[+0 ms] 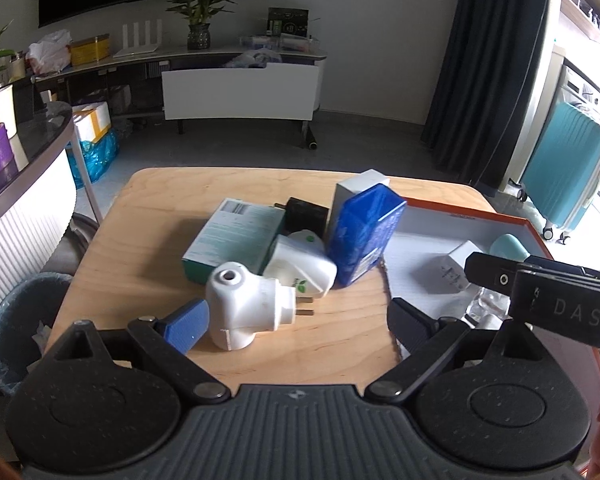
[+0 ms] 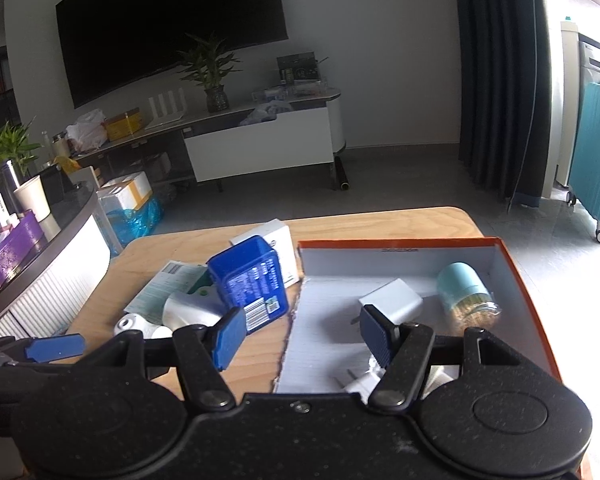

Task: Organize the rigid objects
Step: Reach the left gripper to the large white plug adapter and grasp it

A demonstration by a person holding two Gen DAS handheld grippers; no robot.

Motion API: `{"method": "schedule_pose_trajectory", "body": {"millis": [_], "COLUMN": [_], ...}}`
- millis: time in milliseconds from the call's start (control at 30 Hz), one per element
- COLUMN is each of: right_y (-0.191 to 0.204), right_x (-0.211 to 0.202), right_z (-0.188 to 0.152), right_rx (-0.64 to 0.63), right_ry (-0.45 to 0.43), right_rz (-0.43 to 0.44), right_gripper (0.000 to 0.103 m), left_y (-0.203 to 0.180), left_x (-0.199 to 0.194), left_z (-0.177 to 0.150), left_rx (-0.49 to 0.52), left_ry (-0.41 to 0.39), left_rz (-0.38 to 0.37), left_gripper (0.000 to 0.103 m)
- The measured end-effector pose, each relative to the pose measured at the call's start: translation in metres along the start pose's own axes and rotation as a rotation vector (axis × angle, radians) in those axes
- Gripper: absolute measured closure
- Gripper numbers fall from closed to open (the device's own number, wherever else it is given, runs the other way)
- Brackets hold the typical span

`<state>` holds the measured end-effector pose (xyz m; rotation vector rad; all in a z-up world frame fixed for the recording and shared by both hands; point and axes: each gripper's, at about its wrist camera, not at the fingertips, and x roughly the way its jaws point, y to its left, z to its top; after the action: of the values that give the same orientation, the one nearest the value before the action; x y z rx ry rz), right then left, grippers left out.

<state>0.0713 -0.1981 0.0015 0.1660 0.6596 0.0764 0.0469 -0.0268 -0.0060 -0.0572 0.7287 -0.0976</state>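
Observation:
On the wooden table (image 1: 148, 240) lies a cluster: a white angled plug adapter (image 1: 248, 304), a white plug with green leaf marks (image 1: 300, 264), a flat teal-green carton (image 1: 236, 236), a black adapter (image 1: 306, 212), an upright blue box (image 1: 364, 236) and a white box (image 1: 360, 188) behind it. My left gripper (image 1: 300, 328) is open; the white adapter lies on the table just inside its left pad (image 1: 188, 328). My right gripper (image 2: 303, 336) is open and empty over the left edge of the orange-rimmed box (image 2: 400, 244). That box holds a white charger (image 2: 392, 300) and a teal-capped jar (image 2: 464, 292).
A lined waste bin (image 1: 20, 320) stands on the floor off the table's left side, beside a curved counter (image 1: 28, 160). A teal suitcase (image 1: 568, 176) is at the far right. The right gripper's black body (image 1: 540, 292) reaches over the orange box.

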Motion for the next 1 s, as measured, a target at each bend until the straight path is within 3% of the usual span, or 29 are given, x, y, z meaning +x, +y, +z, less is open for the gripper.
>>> {"method": "schedule_pose_trajectory", "body": {"millis": [1000], "right_y": [0.034], "right_x": [0.028], "right_z": [-0.010], "right_rx": [-0.042], "right_ry": [0.055], "right_rz": [0.072], "right_gripper": [0.025], "left_y": [0.049], "left_x": [0.017], "left_z": [-0.013], "left_rx": [-0.068], "left_ry": [0.036], "left_rz": [0.053], "left_gripper": [0.000]}}
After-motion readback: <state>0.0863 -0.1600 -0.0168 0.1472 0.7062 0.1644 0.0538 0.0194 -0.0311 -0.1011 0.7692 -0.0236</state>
